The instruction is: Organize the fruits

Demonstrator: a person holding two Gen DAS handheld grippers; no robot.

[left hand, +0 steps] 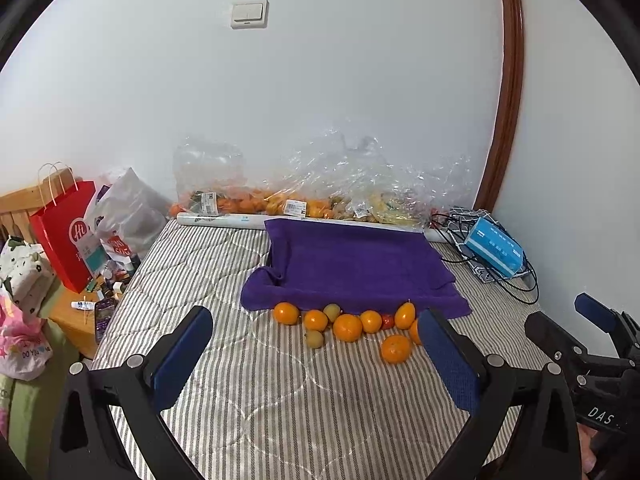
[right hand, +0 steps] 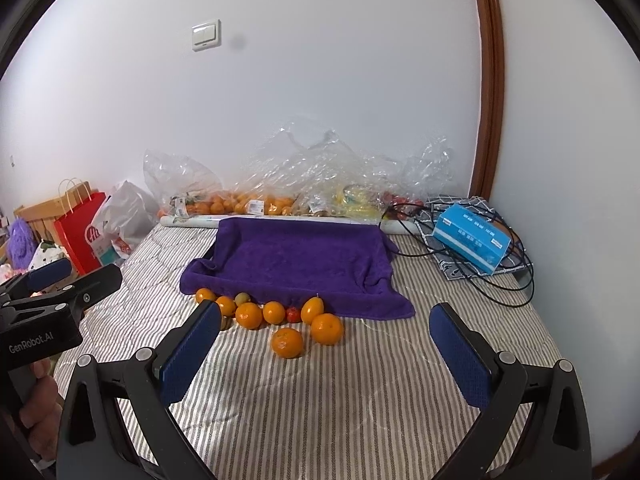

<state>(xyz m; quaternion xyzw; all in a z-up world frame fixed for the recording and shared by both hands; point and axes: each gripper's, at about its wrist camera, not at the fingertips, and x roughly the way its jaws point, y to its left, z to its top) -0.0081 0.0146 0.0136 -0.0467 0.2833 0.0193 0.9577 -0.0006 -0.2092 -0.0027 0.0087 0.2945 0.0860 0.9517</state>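
Your left gripper (left hand: 316,360) and right gripper (right hand: 326,354) hover released, empty, before oranges (right hand: 287,343) beside the purple towel (right hand: 296,260).

This is a bedroom in a home. A striped quilted mattress (left hand: 248,380) fills the floor of the view, with a wooden headboard (left hand: 16,208), a red shopping bag (left hand: 64,232), a light switch (left hand: 249,13) and a brown door frame (left hand: 508,80) around.

Loose fruits (right hand: 276,316) lie clustered on the striped bedding ahead of the right gripper's (right hand: 324,354) left finger: mostly oranges, one small red fruit (right hand: 292,314), two greenish ones, the nearest orange (right hand: 287,343) slightly apart
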